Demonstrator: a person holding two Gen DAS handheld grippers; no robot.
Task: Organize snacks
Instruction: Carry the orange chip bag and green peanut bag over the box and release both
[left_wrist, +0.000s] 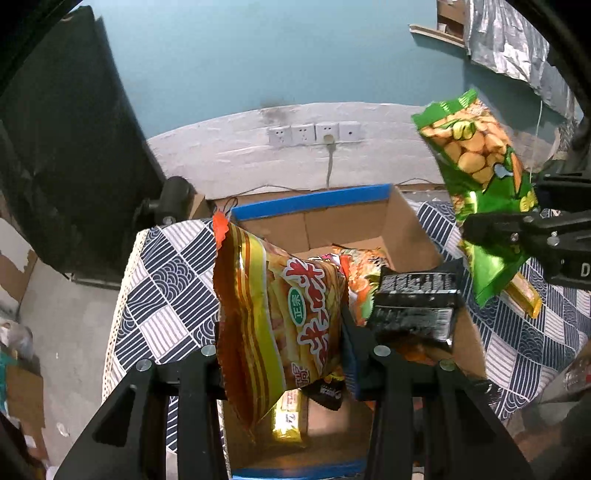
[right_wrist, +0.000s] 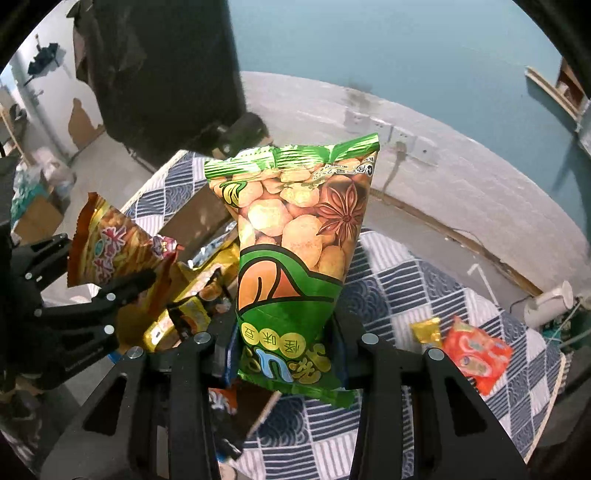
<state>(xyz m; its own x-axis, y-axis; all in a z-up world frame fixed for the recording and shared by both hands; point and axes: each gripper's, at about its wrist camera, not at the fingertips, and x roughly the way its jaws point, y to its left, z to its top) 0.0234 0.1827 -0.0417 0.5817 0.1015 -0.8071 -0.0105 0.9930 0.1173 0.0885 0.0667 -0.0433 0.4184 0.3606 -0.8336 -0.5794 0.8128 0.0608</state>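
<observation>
My left gripper (left_wrist: 282, 354) is shut on an orange and gold snack bag (left_wrist: 273, 314) and holds it upright above an open cardboard box (left_wrist: 413, 229). The box holds several snack packs, among them a black pack (left_wrist: 413, 306). My right gripper (right_wrist: 282, 347) is shut on a green bean snack bag (right_wrist: 295, 236), held upright above the table. In the left wrist view the green bag (left_wrist: 476, 162) and the right gripper (left_wrist: 495, 229) are at the right, beside the box. In the right wrist view the left gripper (right_wrist: 122, 291) with the orange bag (right_wrist: 110, 251) is at the left.
The table has a blue and white patterned cloth (right_wrist: 399, 280). A red pack (right_wrist: 476, 354) and a small yellow pack (right_wrist: 426, 330) lie on it at the right. A gold bar (left_wrist: 524, 295) lies right of the box. A wall with sockets (left_wrist: 314, 133) is behind.
</observation>
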